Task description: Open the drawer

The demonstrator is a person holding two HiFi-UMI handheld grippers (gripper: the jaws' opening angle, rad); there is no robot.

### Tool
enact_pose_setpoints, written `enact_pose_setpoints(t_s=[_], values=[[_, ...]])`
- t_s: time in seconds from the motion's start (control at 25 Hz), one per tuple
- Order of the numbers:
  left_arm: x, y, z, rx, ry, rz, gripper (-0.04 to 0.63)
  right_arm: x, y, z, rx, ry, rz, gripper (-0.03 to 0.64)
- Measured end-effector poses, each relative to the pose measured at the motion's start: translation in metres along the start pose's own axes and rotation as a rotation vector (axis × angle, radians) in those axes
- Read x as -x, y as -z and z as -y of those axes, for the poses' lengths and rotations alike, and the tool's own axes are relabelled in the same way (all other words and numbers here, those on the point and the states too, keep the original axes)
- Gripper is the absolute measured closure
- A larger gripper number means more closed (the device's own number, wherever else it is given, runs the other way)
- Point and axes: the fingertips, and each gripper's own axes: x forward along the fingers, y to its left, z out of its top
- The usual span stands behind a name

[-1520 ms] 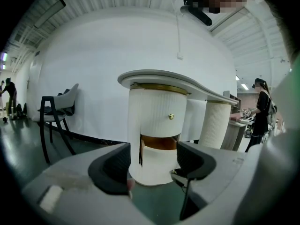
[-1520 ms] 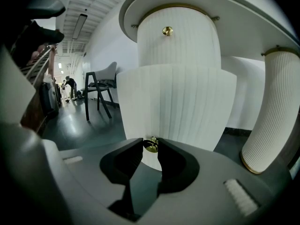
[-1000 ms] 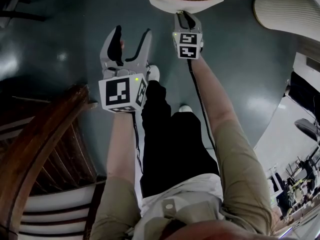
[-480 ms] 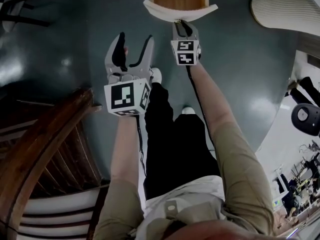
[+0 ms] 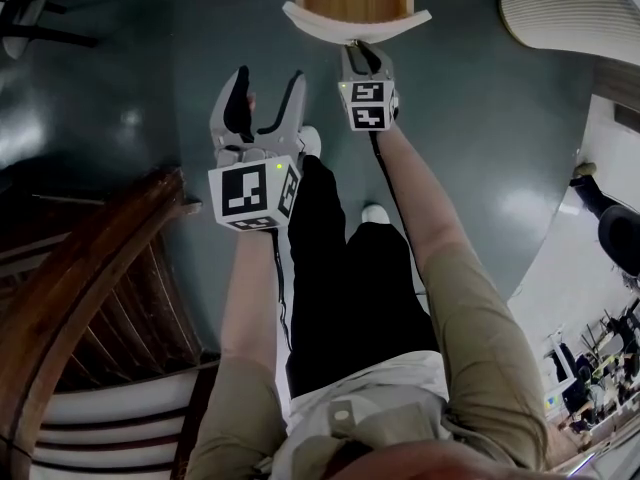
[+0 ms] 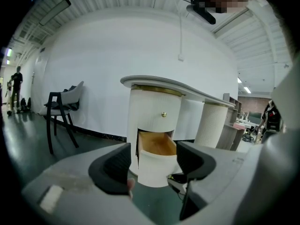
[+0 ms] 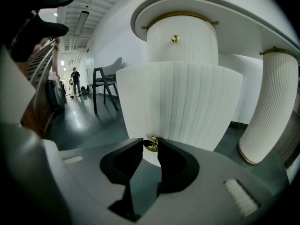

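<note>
Dark floor [image 5: 500, 148] surrounds us: our right gripper [image 5: 361, 50] pinches the drawer [image 5: 357, 23]'s half-hidden brass knob [image 7: 150, 145], our left gripper [image 5: 268, 88] gapes empty.

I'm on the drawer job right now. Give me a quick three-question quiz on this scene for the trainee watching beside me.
1. Multiple choice: what is the right gripper closed on?
A) a cloth
B) the brass knob of the lower drawer
C) nothing
2. True or false: the left gripper is gripping the lower drawer.
3. Fill in: the lower drawer stands ____, with its wooden inside showing.

Key
1. B.
2. False: its jaws stand apart with nothing held, short of the drawer.
3. Open.
</note>
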Motion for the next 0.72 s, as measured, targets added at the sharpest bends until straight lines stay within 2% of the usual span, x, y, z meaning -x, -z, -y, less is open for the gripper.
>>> enact_pose_setpoints(t_s=[0.72], values=[[0.017, 0.005, 0.004, -0.008, -0.022, -0.009, 0.281, 0.02, 0.017, -0.011, 0.002, -0.02, -0.031, 0.517]])
